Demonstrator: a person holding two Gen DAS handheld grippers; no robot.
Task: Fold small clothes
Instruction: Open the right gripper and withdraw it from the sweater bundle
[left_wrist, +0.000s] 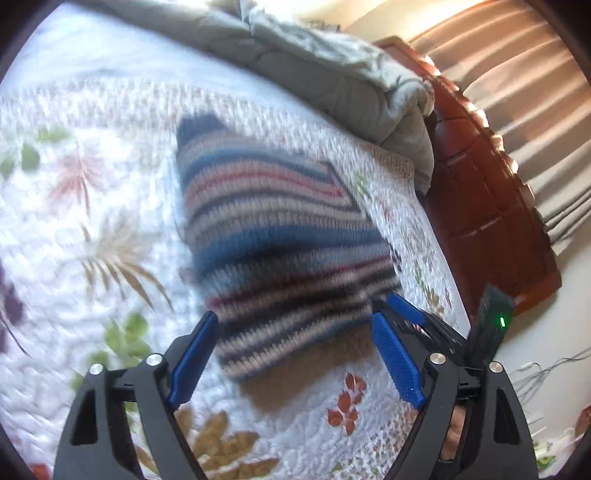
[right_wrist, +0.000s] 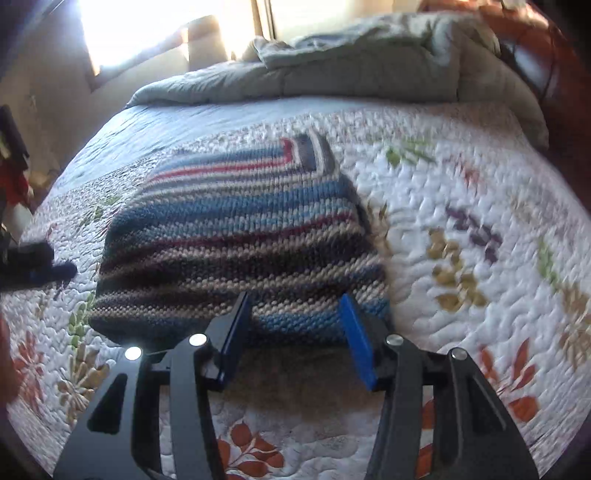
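- Striped knitted garment in blue, beige, red and dark bands (right_wrist: 236, 236), folded, lying flat on white quilted bedspread with leaf print (right_wrist: 461, 192).
- Left gripper (left_wrist: 295, 354): jaws spread wide, nothing held, hovering over garment's near edge.
- Right gripper (right_wrist: 295, 332): jaws partly apart, empty, at garment's near edge.
- Rumpled grey duvet (right_wrist: 369, 70) heaped beyond.

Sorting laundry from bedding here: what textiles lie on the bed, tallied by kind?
Striped knitted garment: 1
Floral quilt: 1
Grey comforter, bunched at the far end: 1
Pale blue sheet: 1
Total: 4
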